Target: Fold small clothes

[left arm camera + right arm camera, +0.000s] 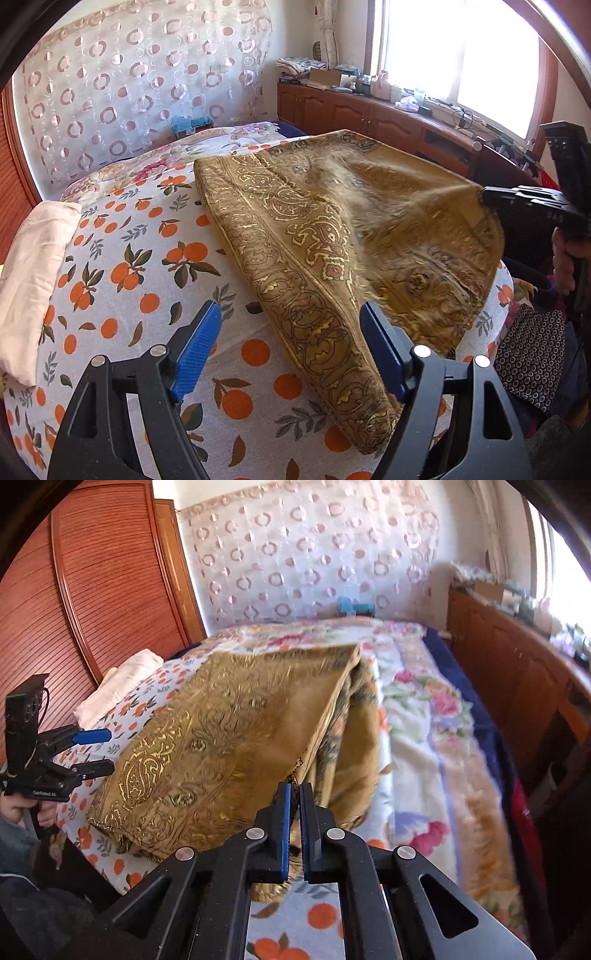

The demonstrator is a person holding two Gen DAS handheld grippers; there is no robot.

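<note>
My left claw (288,354) stands wide just above the bed, its blue pads either side of the near folded corner of the mustard-gold paisley-printed cloth (325,236), touching nothing that I can tell. My right claw (294,827) is pinched on a corner of that same cloth, the fabric nipped between the pads and rising off the bed in a taut sheet. The cloth lies in the middle of the white bedsheet printed with oranges and leaves (147,258), part folded, its right half raised. Left of it rests a pale pink folded cloth (33,266); farther off, a floral blanket (424,716) covers the bed up to the circle-patterned curtain (129,85).

The risk I see: my right grip takes only a thin edge, so a hard pull could slip it free and drop the flap crooked. With the near corner unpinned, the whole cloth may drag across the sheet instead of folding.
</note>
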